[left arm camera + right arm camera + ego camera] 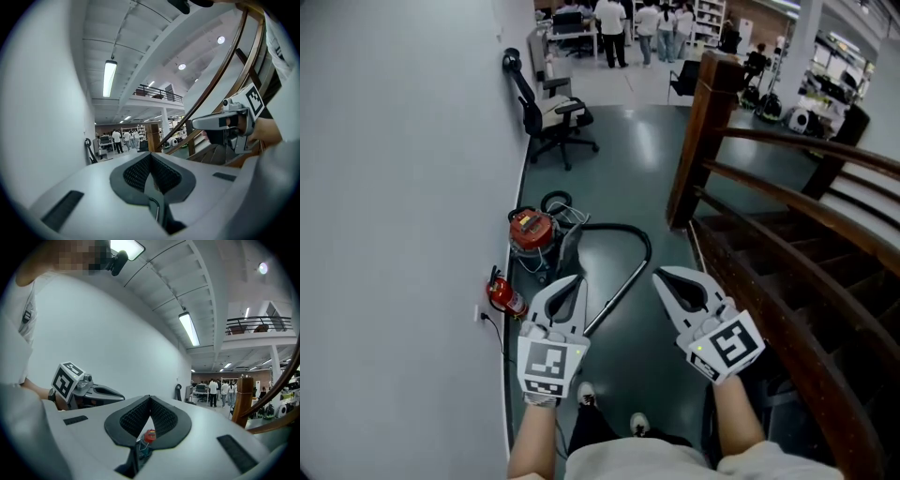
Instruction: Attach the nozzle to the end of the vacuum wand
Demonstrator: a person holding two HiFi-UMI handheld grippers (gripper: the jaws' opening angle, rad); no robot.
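Observation:
On the dark floor by the wall, in the head view, stands a red vacuum canister point(531, 230). Its black hose point(630, 234) loops right and joins a silver wand point(614, 294) that slants down toward my feet. A dark grey piece point(566, 247) leans beside the canister; I cannot tell whether it is the nozzle. Both grippers are held level, high above the floor. My left gripper point(571, 279) point(149, 158) is shut and empty and hides the wand's near end. My right gripper point(662, 274) point(150, 401) is also shut and empty. Below its closed jaws, the red canister point(149, 436) shows.
A red fire extinguisher point(502, 295) stands against the white wall point(403, 187) at the left. A wooden stair rail point(787, 202) and post point(698, 141) close off the right. A black office chair point(551, 117) stands farther along the wall. Several people stand far off.

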